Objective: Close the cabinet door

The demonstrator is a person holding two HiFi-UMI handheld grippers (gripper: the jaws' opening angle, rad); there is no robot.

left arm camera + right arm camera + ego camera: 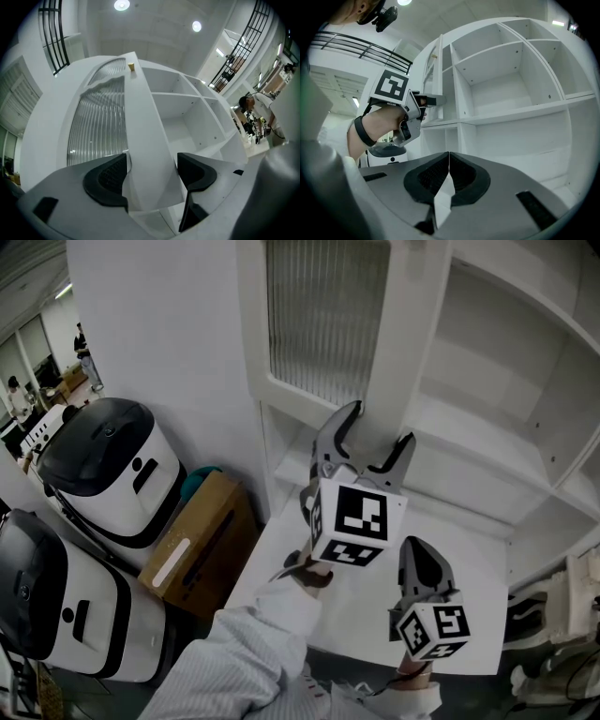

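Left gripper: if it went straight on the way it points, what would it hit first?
Probably the cabinet door: its edge stands between the left gripper's open jaws, directly ahead.

White sleeve (251, 652); left gripper (382, 423) grey, black-white marker cube (356, 521).

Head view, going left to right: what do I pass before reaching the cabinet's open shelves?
Two black-lidded white appliances → cardboard box → left gripper, jaws apart astride the door's edge → right gripper, jaws together.
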